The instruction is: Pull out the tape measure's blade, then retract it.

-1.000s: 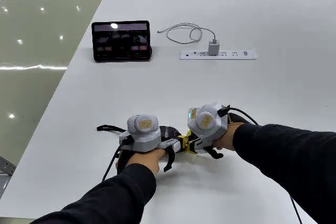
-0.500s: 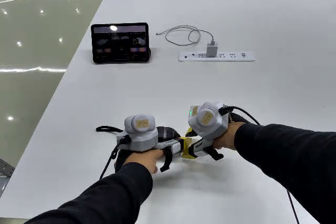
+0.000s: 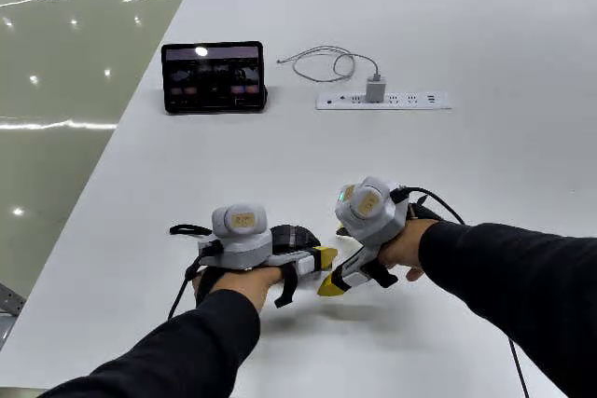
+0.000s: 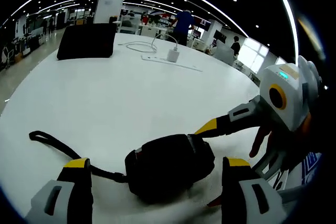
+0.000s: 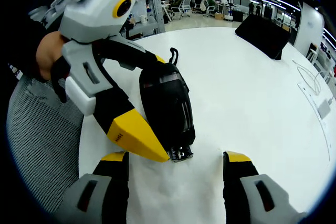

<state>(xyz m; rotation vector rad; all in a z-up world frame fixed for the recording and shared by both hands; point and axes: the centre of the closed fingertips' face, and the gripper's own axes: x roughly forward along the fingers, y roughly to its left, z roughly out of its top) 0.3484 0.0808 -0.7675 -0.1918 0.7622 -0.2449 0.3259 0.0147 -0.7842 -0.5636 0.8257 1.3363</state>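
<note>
A black tape measure (image 3: 291,237) lies on the white table (image 3: 466,156), its wrist strap (image 3: 190,228) trailing left. My left gripper (image 3: 312,251) stands open around it. In the left gripper view the body (image 4: 168,171) sits between the wide-spread jaws of that gripper (image 4: 157,178), with a gap on the strap side. My right gripper (image 3: 334,277) is open and tilted down just right of the case. In the right gripper view the blade's metal hook (image 5: 181,153) rests at the case mouth, just ahead of that gripper (image 5: 176,163), untouched. The left gripper's yellow fingertip (image 5: 134,135) lies against the case (image 5: 165,106).
A dark tablet (image 3: 214,75) stands propped at the far left of the table. A white power strip (image 3: 382,100) with a charger and coiled cable (image 3: 322,62) lies behind the work. The table's left edge runs close to the strap.
The right gripper has drawn back from the tape measure's mouth and tipped downward, so its yellow tip is now apart from the left gripper's. The left gripper and tape measure shifted slightly left.
</note>
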